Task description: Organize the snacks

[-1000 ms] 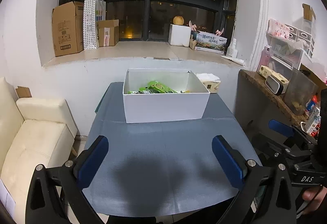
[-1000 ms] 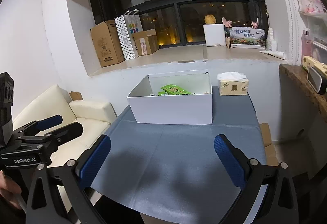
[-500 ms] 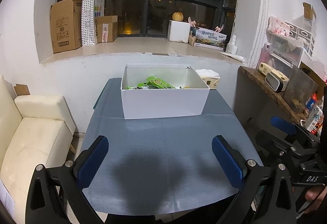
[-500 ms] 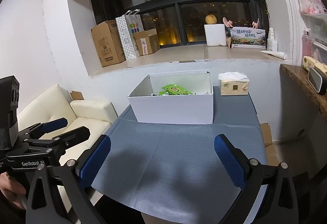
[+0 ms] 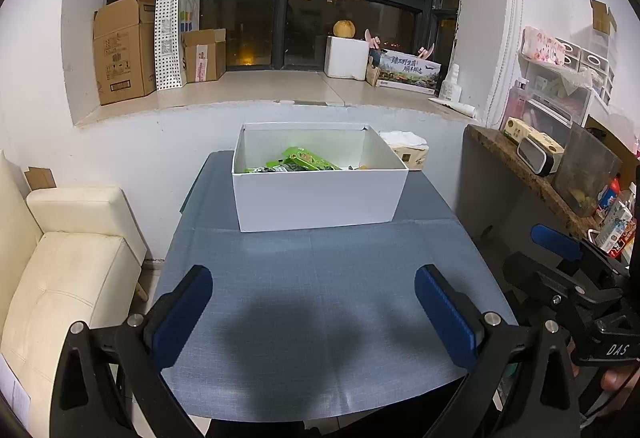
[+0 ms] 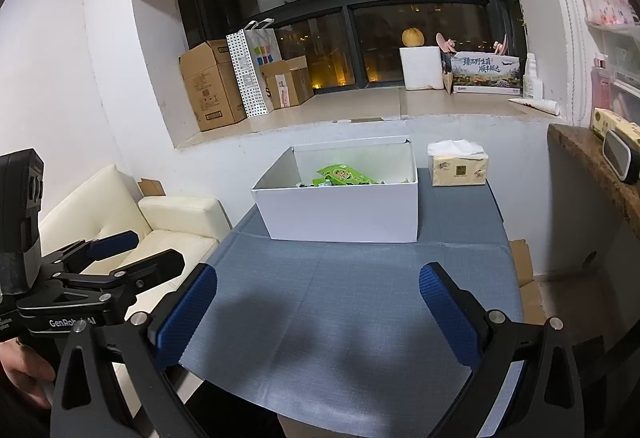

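Note:
A white open box (image 5: 320, 200) stands at the far end of the blue-grey table (image 5: 320, 310). It holds green snack packets (image 5: 304, 160). The box also shows in the right wrist view (image 6: 340, 212), with the packets (image 6: 344, 175) inside it. My left gripper (image 5: 316, 308) is open and empty above the near part of the table. My right gripper (image 6: 320, 312) is open and empty too, at the near edge. Each gripper shows at the side of the other's view, the right one (image 5: 568, 266) and the left one (image 6: 104, 258).
A tissue box (image 6: 458, 168) sits on the table right of the white box. A cream sofa (image 5: 68, 278) stands left of the table. A dark counter (image 5: 532, 178) with clutter is at the right. Cardboard boxes (image 5: 124, 46) line the window sill.
Both grippers have drawn back and risen a little from the box, so it looks smaller and farther. Both stay open and empty.

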Motion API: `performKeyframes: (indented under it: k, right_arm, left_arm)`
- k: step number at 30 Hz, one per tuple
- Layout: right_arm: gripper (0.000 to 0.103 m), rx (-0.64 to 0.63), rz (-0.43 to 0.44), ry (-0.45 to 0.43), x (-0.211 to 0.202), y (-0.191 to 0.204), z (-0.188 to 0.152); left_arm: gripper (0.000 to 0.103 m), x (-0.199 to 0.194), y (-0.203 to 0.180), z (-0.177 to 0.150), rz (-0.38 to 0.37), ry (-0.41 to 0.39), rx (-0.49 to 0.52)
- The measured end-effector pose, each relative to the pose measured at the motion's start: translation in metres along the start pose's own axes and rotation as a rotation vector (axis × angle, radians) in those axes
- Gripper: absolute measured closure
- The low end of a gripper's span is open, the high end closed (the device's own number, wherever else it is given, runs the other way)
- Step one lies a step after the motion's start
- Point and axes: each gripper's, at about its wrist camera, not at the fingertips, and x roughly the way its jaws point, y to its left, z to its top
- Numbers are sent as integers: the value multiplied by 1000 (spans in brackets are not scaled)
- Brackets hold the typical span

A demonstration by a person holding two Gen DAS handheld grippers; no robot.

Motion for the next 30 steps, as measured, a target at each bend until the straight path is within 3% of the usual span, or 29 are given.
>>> performKeyframes:
  k: [30]
  right_arm:
    - [0, -9, -19, 11, -3, 3, -2]
  left_arm:
    - [0, -1, -2, -2, -10, 3, 12]
